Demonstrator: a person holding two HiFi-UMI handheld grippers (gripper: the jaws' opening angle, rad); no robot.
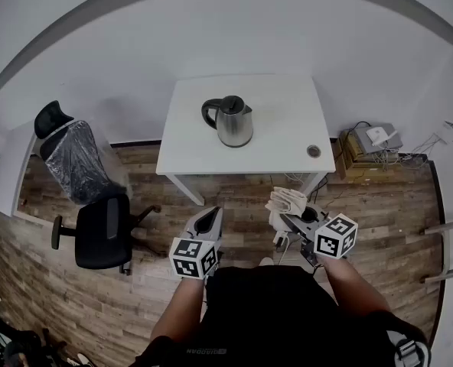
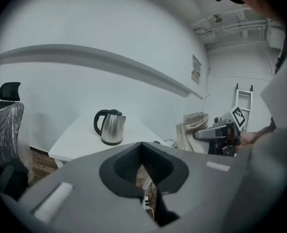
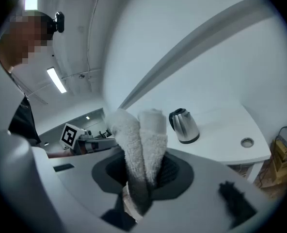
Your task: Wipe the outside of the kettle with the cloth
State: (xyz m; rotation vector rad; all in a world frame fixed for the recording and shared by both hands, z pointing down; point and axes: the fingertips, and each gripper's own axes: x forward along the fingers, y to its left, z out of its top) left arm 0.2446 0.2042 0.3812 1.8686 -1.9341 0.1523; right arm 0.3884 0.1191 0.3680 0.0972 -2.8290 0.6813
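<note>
A steel kettle (image 1: 229,121) with a black handle and lid stands upright near the middle of a white table (image 1: 288,105). I stand back from the table, both grippers low over the floor. My right gripper (image 1: 289,220) is shut on a folded white cloth (image 1: 286,201), which sticks up between the jaws in the right gripper view as two thick rolls (image 3: 144,135). My left gripper (image 1: 210,215) is shut with nothing in it. The kettle (image 2: 109,127) lies ahead in the left gripper view, and the kettle (image 3: 184,125) is also far ahead in the right gripper view.
A small round disc (image 1: 313,151) lies on the table's front right. A black office chair (image 1: 96,232) and a plastic-wrapped chair (image 1: 72,157) stand to the left. Boxes with devices (image 1: 370,145) sit on the floor to the right. A ladder (image 2: 243,106) leans at the right wall.
</note>
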